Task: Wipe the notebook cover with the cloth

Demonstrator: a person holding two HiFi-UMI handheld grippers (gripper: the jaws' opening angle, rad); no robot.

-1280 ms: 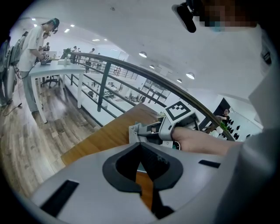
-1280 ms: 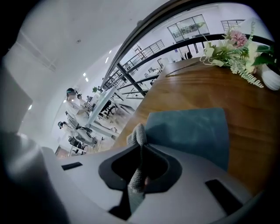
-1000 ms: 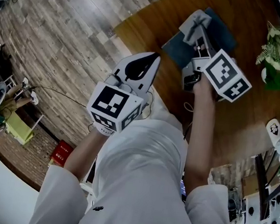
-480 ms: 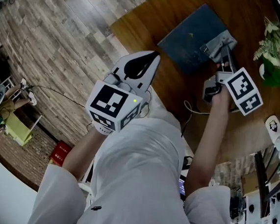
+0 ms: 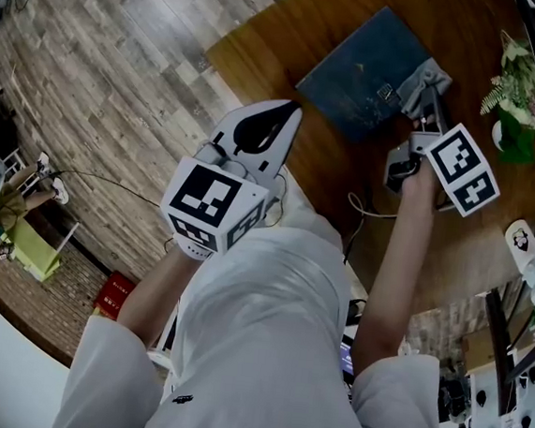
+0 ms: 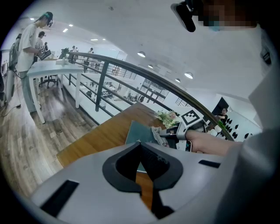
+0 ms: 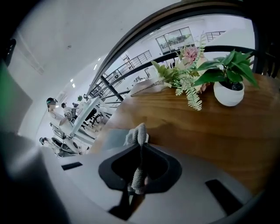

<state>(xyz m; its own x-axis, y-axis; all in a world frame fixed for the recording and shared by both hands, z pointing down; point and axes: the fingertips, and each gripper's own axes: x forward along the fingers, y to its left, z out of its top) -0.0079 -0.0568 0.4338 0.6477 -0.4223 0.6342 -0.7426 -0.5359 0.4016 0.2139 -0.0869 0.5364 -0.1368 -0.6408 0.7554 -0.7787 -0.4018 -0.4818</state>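
A dark blue notebook [image 5: 361,72] lies flat on the round wooden table [image 5: 454,226]. My right gripper [image 5: 428,90] is shut on a grey cloth [image 5: 419,82] and holds it at the notebook's right edge. In the right gripper view the cloth [image 7: 138,135] sticks out past the gripper [image 7: 141,146], with the notebook [image 7: 111,140] just beyond. My left gripper [image 5: 294,113] is shut on nothing and hangs off the table's near-left edge, close to my body. From the left gripper view [image 6: 140,143] the notebook [image 6: 138,131] and cloth [image 6: 158,133] lie ahead.
A potted plant with flowers [image 5: 518,101] stands at the table's right side, seen close in the right gripper view [image 7: 227,87]. A white bottle [image 5: 527,254] stands near the right front. A thin cable [image 5: 355,207] trails over the table edge. A railing [image 6: 131,72] runs behind.
My right gripper has dragged the cloth from the notebook's middle to its right edge, uncovering the cover. It has barely moved in the last half second. The left gripper has stayed put.
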